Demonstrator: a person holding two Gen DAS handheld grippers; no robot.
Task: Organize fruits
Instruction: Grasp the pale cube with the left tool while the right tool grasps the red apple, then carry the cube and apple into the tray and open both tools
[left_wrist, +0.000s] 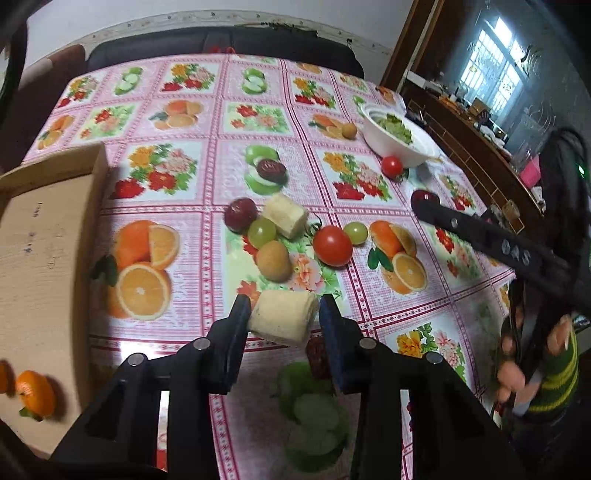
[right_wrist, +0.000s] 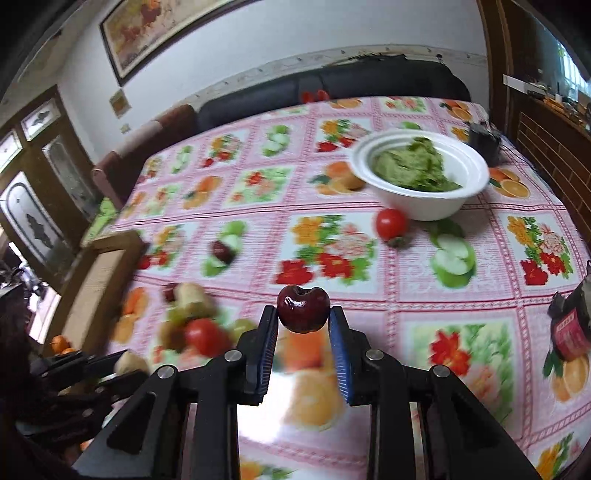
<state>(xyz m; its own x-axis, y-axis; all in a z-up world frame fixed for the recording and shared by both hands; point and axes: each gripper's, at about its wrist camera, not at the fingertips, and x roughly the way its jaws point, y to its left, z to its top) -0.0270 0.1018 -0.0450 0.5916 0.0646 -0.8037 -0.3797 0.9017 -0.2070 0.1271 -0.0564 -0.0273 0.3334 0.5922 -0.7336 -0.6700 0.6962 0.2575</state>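
We have two pieces of fruit in hand at once. Our left claw (left_wrist: 284, 314) is closed on a banana chunk (left_wrist: 283, 320), its pads pressing the cut ends, so the chunk sits crosswise between them. We judge the banana to be light, soft and easily bruised, with a peel that gives some grip; a gentle squeeze across the peel would suit it better than pressure on the mushy ends. Our right claw (right_wrist: 303, 325) is clamped on a dark red cherry (right_wrist: 303, 309), pinched at the very tips. The cherry looks small, round and glossy, so we expect it to be slippery and apt to pop out unless it is gripped across its widest part.

Both claws point downward at a slant over the flowered tablecloth (left_wrist: 184, 122). Just beyond the left claw lies a cluster: a tomato (left_wrist: 332, 245), grapes, a second banana chunk (left_wrist: 285, 215) and a brown fruit. To its left stands a wooden box (left_wrist: 48, 236) with an orange (left_wrist: 35, 395). Ahead and to the right of the right claw sits a white bowl (right_wrist: 428, 206) of greens.
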